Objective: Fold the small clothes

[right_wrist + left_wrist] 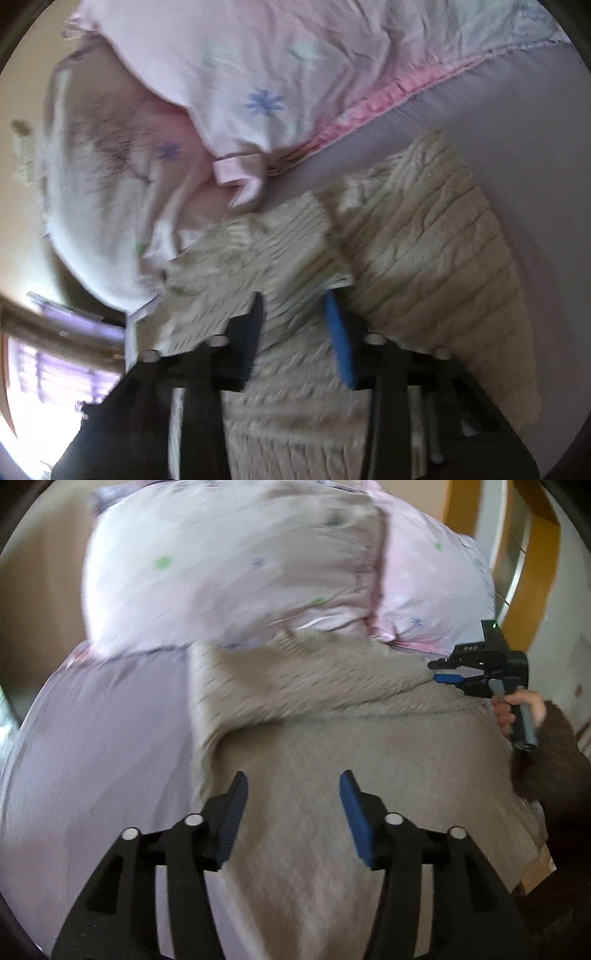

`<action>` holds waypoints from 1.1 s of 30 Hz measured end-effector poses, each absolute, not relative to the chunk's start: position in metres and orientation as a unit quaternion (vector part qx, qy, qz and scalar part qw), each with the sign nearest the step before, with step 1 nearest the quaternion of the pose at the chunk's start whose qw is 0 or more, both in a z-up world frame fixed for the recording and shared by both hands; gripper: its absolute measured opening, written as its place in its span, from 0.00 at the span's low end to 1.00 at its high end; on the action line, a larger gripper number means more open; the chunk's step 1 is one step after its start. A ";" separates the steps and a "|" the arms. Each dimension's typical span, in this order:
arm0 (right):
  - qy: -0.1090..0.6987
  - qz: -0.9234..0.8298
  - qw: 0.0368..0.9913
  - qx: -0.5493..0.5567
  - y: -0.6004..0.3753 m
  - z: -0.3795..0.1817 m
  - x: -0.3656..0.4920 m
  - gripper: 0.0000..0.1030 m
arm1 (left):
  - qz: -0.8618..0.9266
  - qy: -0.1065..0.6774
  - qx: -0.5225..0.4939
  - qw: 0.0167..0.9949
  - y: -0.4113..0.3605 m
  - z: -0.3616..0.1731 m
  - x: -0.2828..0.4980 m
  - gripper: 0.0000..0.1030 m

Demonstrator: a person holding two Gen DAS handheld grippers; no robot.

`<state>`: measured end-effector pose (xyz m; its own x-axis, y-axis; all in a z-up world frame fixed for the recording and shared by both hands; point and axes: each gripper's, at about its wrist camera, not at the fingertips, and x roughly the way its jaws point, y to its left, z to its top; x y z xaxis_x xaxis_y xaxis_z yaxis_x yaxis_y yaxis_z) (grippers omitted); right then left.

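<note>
A beige knit sweater (pixel 332 731) lies on a pale lilac bed sheet (pixel 103 716), its top part folded over. My left gripper (pixel 293 786) is open and empty, hovering above the sweater's lower body. My right gripper (pixel 441 672) shows at the sweater's right edge in the left wrist view, jaws apart around the fabric edge. In the right wrist view the right gripper (pixel 295 306) has a fold of the ribbed sweater (pixel 424 266) between its fingers, which stand well apart.
A pink floral quilt (pixel 236 565) is bunched at the bed's far end, also in the right wrist view (pixel 266 74). A yellow and white door frame (pixel 532 565) stands at the right. The person's hand (pixel 517 709) holds the right gripper's handle.
</note>
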<state>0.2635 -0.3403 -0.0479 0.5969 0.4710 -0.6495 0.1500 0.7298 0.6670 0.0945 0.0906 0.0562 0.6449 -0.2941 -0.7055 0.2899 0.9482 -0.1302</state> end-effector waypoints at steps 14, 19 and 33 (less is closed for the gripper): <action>0.385 0.020 0.864 0.324 -0.374 -0.033 0.193 0.16 | -0.196 0.425 -0.137 0.873 0.142 0.025 0.044 0.62; 0.366 0.049 0.881 0.295 -0.377 -0.018 0.120 0.70 | -0.202 0.438 -0.148 0.863 0.140 0.016 0.023 0.62; 0.424 0.187 0.825 0.323 -0.377 -0.075 -0.037 0.33 | -0.217 0.469 -0.171 0.839 0.129 0.007 -0.023 0.20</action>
<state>-0.0370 -0.3769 -0.0752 0.5701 0.5830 -0.5789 -0.0356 0.7215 0.6915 -0.0227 0.1290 0.0067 0.4659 -0.5247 -0.7125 0.2047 0.8473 -0.4901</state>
